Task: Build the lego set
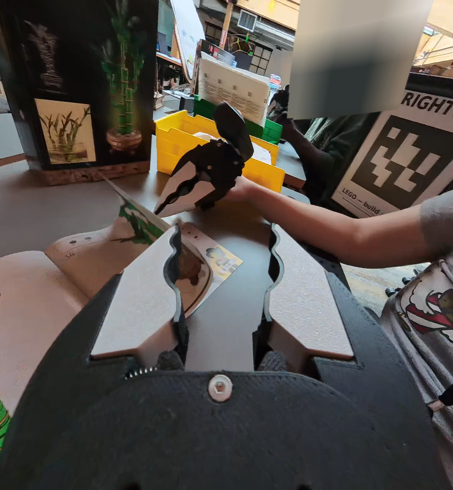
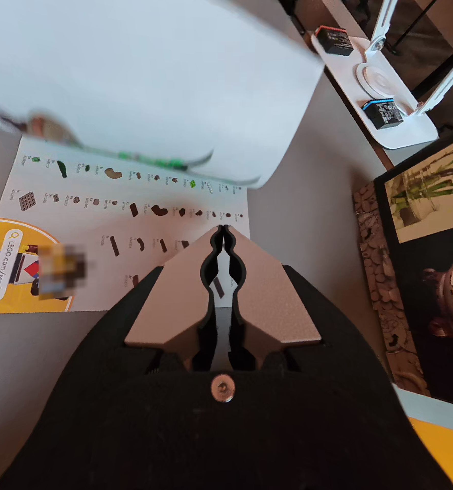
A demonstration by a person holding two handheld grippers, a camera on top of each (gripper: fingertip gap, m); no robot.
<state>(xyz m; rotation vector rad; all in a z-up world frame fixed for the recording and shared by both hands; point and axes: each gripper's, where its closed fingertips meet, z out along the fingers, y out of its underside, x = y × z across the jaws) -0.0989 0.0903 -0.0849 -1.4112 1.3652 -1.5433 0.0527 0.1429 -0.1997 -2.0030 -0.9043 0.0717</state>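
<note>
On the grey table (image 1: 47,201) lies the open booklet (image 2: 130,212), its parts-list page flat while a blurred page (image 2: 145,79) arcs above it. Over that flat page hangs the right gripper (image 2: 223,227), jaws together at the tips with nothing between them; in the left wrist view its tips point down at the raised page edge. Nearer, the left gripper (image 1: 224,228) has its jaws wide apart, empty, with the booklet's near right corner under its left finger. Far left stands the black box (image 1: 82,79), and right of it a yellow bin (image 1: 177,143)
</note>
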